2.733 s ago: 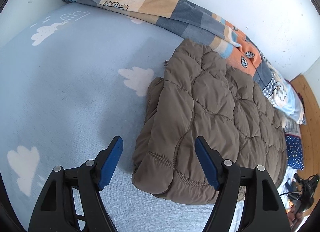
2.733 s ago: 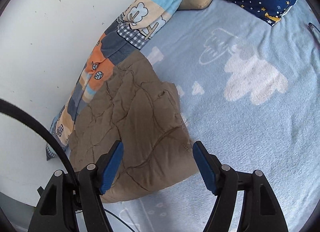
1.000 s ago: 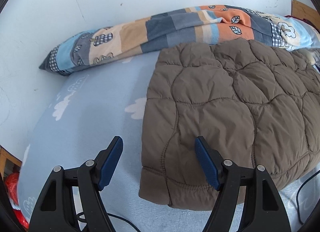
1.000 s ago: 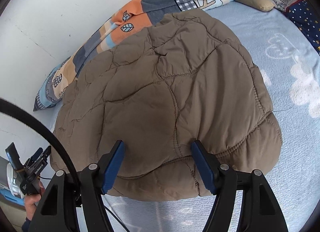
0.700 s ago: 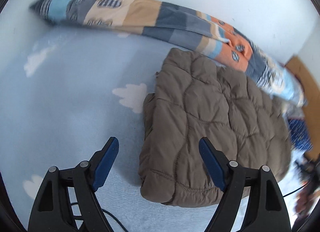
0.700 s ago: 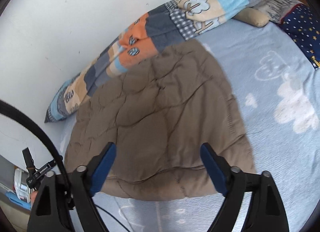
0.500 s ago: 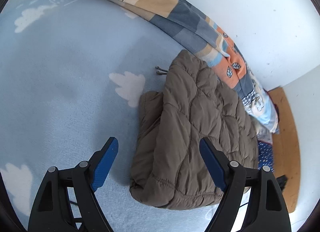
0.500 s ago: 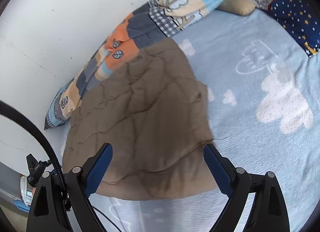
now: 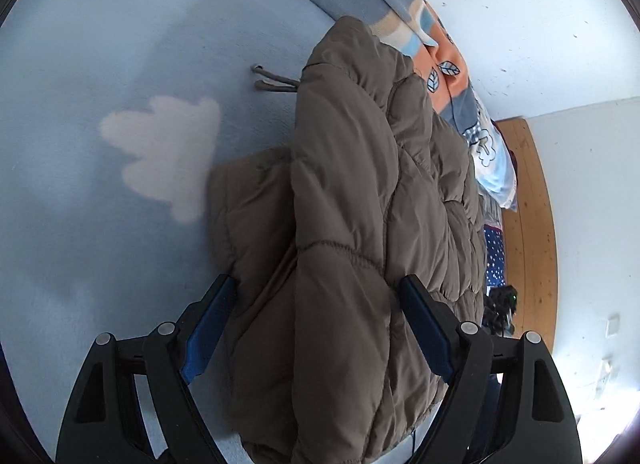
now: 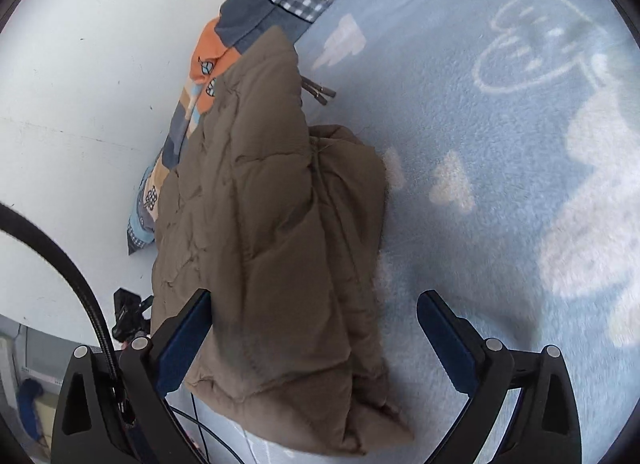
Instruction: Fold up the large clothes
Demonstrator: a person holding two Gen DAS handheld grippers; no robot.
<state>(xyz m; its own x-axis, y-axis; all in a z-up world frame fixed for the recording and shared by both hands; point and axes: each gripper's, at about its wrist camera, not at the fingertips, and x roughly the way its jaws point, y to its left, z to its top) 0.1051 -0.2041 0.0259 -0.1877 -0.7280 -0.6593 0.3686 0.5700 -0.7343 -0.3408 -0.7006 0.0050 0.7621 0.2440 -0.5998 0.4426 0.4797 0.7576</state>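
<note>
Nearest the left camera, the left gripper (image 9: 316, 322) stands wide open, its blue pads straddling the near corner of the brown quilted jacket (image 9: 360, 224) without pinching it. The right gripper (image 10: 316, 338) is likewise spread wide, its left pad against the jacket's edge, the right pad over bare blanket (image 10: 500, 184). The jacket lies folded in layers on the bed, its drawcord (image 9: 274, 80) trailing out farther off, beside the patchwork quilt (image 9: 440, 52) along the wall. To fold well, each gripper should probably close on all layers of its corner together, then lift evenly so the bulk does not slide apart.
</note>
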